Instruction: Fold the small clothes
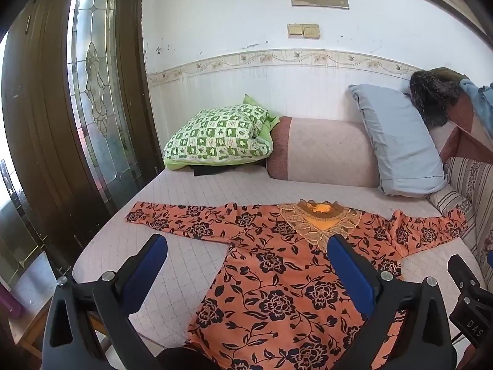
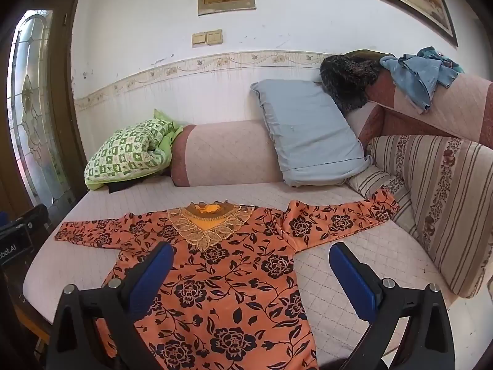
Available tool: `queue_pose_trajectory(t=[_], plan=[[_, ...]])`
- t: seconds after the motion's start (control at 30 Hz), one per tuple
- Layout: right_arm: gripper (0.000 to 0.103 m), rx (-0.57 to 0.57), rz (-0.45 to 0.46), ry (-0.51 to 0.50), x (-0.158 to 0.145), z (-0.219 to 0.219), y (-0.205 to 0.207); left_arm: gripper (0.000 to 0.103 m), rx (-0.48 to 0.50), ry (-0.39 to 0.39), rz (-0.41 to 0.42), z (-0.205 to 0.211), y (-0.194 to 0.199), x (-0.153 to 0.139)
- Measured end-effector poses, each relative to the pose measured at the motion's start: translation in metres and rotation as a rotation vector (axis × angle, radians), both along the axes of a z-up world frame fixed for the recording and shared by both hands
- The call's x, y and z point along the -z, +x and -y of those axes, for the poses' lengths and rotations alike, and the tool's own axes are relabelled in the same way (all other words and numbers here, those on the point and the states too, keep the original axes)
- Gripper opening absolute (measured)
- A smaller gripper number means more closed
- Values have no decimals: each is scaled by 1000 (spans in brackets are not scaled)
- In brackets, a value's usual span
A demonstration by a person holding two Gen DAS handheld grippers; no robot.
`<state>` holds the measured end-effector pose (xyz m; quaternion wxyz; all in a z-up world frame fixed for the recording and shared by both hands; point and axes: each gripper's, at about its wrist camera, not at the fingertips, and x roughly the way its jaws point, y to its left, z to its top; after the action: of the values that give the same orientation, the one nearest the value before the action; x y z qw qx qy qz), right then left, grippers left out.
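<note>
A: Nearest, the left gripper (image 1: 246, 262) and right gripper (image 2: 251, 269) both hang above the orange floral blouse (image 1: 277, 277), jaws spread wide, holding nothing.

B: And the blouse?

A: Flat on the quilted sofa seat (image 1: 191, 265), sleeves out, neckline toward the grey pillow (image 1: 397, 141) beyond it. Folding seems not yet begun; the first move likely calls for pinching a sleeve and bringing it across.
</note>
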<state>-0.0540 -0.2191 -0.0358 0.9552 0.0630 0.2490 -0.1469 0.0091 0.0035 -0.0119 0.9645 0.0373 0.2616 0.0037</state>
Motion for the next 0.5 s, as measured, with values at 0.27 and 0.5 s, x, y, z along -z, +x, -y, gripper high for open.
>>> queue_pose_trajectory(t=[0.27,0.5], plan=[[102,-2,-32,-34,7,-5,9,103,-10,2,2,-3,3,4],[102,7,-50,-77,4,-12,17,103,0,11,-2,0,4,4]])
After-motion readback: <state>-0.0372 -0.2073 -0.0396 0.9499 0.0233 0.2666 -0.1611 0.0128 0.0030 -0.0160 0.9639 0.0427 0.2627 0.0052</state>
